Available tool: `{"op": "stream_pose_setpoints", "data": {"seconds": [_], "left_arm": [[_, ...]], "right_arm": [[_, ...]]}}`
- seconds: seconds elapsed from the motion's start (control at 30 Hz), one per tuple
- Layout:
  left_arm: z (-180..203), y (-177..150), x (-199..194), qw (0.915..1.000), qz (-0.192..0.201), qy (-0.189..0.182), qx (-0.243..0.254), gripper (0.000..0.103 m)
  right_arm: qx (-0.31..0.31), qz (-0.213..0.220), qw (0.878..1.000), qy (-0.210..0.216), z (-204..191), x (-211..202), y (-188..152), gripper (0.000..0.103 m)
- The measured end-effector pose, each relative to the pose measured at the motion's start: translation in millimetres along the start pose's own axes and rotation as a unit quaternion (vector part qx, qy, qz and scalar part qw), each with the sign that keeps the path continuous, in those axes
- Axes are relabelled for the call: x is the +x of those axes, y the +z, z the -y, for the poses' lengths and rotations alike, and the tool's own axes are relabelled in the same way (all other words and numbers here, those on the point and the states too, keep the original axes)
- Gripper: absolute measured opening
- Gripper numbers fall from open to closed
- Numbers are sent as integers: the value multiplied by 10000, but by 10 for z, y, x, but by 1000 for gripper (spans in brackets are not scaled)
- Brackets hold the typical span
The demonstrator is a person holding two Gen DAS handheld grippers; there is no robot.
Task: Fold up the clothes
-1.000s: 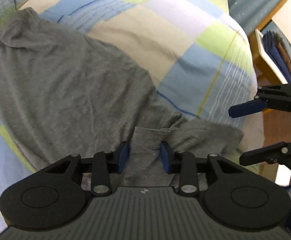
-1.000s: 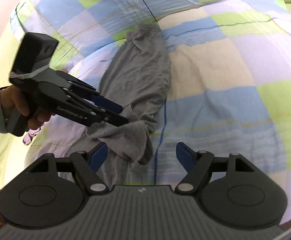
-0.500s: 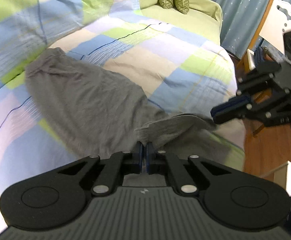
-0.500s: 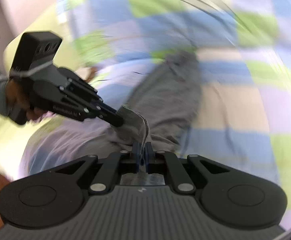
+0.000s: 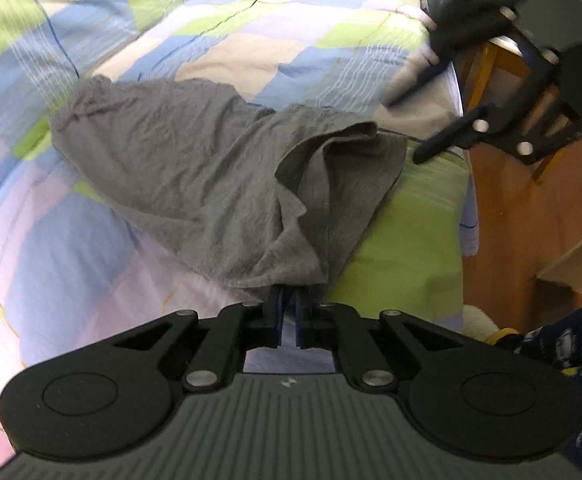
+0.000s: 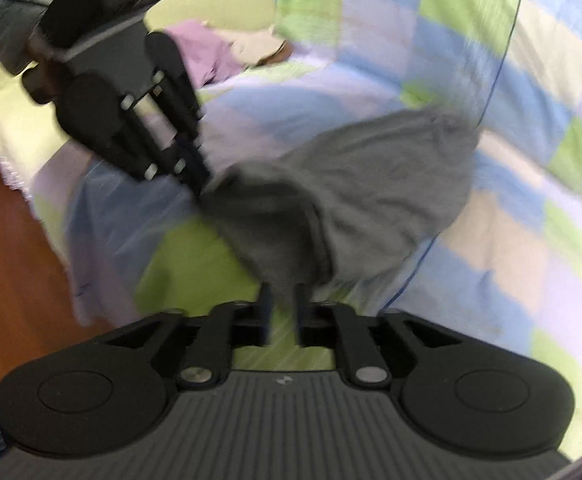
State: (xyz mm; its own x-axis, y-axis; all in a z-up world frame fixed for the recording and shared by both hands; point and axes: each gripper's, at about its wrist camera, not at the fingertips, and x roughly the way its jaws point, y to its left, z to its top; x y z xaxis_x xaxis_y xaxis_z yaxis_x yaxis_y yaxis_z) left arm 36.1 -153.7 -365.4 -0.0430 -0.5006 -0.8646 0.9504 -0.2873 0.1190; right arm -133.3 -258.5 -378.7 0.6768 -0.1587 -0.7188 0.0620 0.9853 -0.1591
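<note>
A grey garment (image 5: 195, 160) lies across the checked quilt (image 5: 251, 52), its near end lifted and doubled into a loose fold. My left gripper (image 5: 287, 304) pinches the bunched hem at its fingertips, and its jaws are opening with the cloth between them. The right wrist view shows that left gripper (image 6: 199, 188) at the garment's (image 6: 371, 184) left corner. My right gripper (image 6: 282, 304) is opening, and the cloth hangs just past its tips without being pressed. In the left wrist view, the right gripper (image 5: 415, 120) stands wide apart beside the fold's corner.
The bed's edge runs close by, with wooden floor (image 5: 531, 220) and a wooden chair (image 5: 487, 60) beyond it. A purple cloth (image 6: 207, 52) lies further up the bed. Dark blue patterned clothing of the person (image 5: 571, 344) shows at lower right.
Both grippers shut on the garment's near end half a second ago, then lifted it and carried it sideways. The right jaws have since parted off the cloth and that wrist has rolled.
</note>
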Motion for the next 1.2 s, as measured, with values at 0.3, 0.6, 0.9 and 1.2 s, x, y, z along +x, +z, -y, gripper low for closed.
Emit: {"op": "stream_pose_setpoints", "data": {"seconds": [0.3, 0.6, 0.9, 1.2], "left_arm": [[266, 90, 158, 9939, -61, 395, 1032, 42], [235, 2, 107, 9920, -284, 536, 1108, 1], [466, -9, 35, 9860, -371, 664, 1482, 17], [585, 395, 158, 9812, 493, 329, 1835, 30]], "right_arm": [[-1005, -231, 9934, -507, -118, 206, 33, 40], [-1414, -39, 9891, -421, -212, 139, -27, 1], [-898, -308, 9947, -389, -246, 54, -168, 27], [1305, -90, 9912, -195, 118, 7, -185, 27]]}}
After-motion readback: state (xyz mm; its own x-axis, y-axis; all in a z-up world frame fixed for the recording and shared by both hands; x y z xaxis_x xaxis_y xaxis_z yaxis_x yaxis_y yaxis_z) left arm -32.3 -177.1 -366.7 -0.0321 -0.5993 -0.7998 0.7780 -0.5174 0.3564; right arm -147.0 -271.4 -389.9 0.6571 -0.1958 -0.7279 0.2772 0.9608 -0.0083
